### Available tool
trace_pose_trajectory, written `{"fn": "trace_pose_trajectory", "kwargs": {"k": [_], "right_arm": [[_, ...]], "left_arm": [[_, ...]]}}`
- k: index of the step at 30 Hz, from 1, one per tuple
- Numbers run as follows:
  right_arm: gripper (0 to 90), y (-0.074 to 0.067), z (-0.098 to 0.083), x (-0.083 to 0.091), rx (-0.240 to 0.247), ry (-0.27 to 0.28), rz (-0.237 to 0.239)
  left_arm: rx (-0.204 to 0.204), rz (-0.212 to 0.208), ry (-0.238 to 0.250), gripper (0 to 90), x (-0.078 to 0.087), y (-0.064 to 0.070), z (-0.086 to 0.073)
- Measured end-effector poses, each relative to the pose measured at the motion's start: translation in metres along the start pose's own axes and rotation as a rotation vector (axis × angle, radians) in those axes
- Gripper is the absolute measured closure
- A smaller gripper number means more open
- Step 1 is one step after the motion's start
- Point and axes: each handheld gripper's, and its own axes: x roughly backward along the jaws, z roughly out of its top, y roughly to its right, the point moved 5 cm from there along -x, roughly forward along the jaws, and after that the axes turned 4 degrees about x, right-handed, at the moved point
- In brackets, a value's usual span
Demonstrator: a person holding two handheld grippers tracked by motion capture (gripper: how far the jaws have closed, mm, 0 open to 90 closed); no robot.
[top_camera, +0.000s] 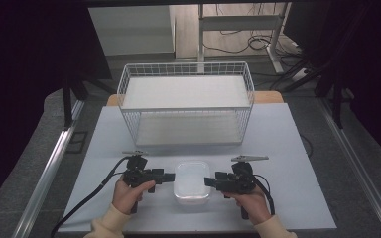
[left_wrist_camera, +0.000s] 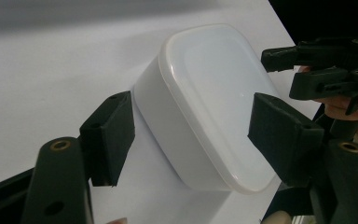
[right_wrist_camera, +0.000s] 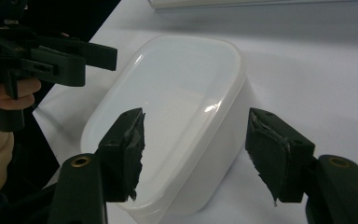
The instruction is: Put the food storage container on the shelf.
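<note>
While both grippers flank the lidded white container, no grasp is made yet: early stage, pickup not done.

Container sits on the table near the person's edge, between the two hands, lid on, well short of the wire basket farther back, which looks empty. My guess is the lift, and maybe a move toward the basket, is all still to do. Left gripper points inward at the container's left side; in the left gripper view its jaws gape wide on either side of the container, holding nothing, contact unclear. Right gripper mirrors it from the right, jaws equally wide around the container, nothing gripped. Both held roughly level, low over the table, hands wrapped round the handles.
</note>
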Motion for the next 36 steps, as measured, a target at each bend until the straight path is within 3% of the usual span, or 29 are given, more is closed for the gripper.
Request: {"fn": "trace_pose_trajectory", "kwargs": {"k": [10,19,25,36], "right_arm": [[44.0,0.003,-0.003,-0.008,-0.036,-0.014,0.017],[49.8,0.003,-0.006,-0.011,-0.089,-0.011,0.070],[61.5,0.005,-0.006,-0.008,-0.126,0.000,0.070],[75.5,0.005,-0.006,0.005,-0.214,0.058,0.123]], "left_arm": [[0.045,-0.060,-0.029,34.6,-0.013,-0.001,-0.004],[0.066,-0.099,-0.028,47.0,-0.018,0.002,-0.008],[0.060,-0.083,-0.031,58.3,-0.019,0.001,-0.009],[0.035,-0.097,0.033,72.2,-0.005,0.009,-0.011]]}}
